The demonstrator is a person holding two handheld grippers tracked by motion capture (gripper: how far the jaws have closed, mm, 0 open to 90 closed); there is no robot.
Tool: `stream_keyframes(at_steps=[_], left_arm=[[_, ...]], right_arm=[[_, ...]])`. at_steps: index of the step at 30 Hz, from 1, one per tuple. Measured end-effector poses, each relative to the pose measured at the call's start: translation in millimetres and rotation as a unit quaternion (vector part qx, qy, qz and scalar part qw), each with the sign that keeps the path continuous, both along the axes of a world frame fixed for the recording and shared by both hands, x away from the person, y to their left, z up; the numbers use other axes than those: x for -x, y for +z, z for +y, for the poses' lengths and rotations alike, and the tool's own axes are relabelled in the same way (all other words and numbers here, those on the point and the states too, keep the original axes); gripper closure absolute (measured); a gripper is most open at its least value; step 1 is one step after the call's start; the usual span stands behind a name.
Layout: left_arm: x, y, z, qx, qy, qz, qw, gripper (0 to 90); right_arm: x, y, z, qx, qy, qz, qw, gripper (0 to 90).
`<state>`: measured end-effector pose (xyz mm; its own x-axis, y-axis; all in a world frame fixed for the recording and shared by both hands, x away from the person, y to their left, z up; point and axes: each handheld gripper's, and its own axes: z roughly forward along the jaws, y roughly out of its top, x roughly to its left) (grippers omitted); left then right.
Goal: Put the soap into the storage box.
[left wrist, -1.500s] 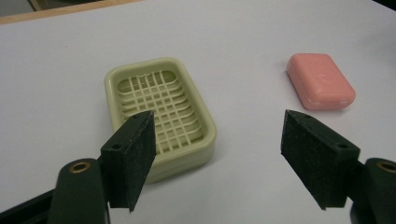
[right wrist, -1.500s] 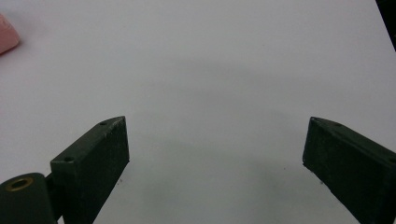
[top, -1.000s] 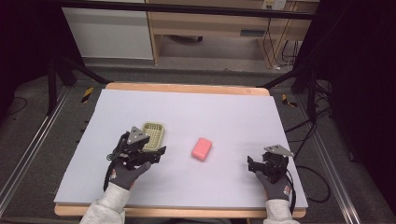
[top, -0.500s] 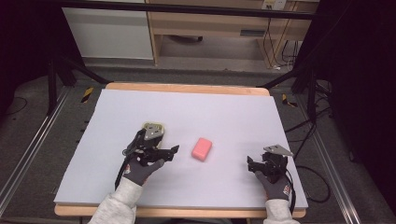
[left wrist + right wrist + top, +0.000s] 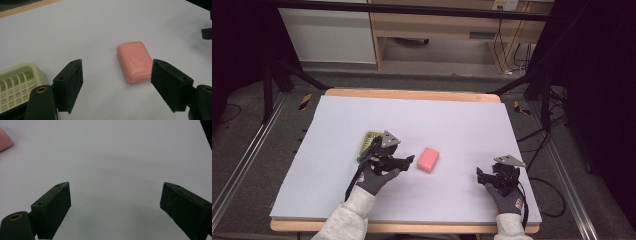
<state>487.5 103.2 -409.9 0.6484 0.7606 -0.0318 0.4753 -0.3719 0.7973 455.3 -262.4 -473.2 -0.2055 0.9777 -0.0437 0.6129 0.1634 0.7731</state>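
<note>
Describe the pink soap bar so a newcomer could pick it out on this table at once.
Start from the pale sheet covering the table and look near its middle. The soap bar lies flat there, just ahead of the left gripper, whose jaws stand open. It is the one solid pink, rounded block; the cream soap dish behind that gripper is slotted and hollow.

Soap bar [image 5: 428, 159] mid-table [image 5: 452, 120], soap dish [image 5: 368, 144] to its left, left gripper [image 5: 408, 161] between them, right gripper [image 5: 482, 176] well right.
</note>
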Motion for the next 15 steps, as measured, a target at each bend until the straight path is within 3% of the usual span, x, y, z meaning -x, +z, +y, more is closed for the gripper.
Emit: stream_keyframes(at_steps=[15], left_arm=[[-8.9, -5.0, -24.8, -0.022, -0.009, 0.006, 0.9997, 25.6]], right_arm=[[0.1, 0.1, 1.1, 0.001, -0.006, 0.0, 1.0, 11.0]])
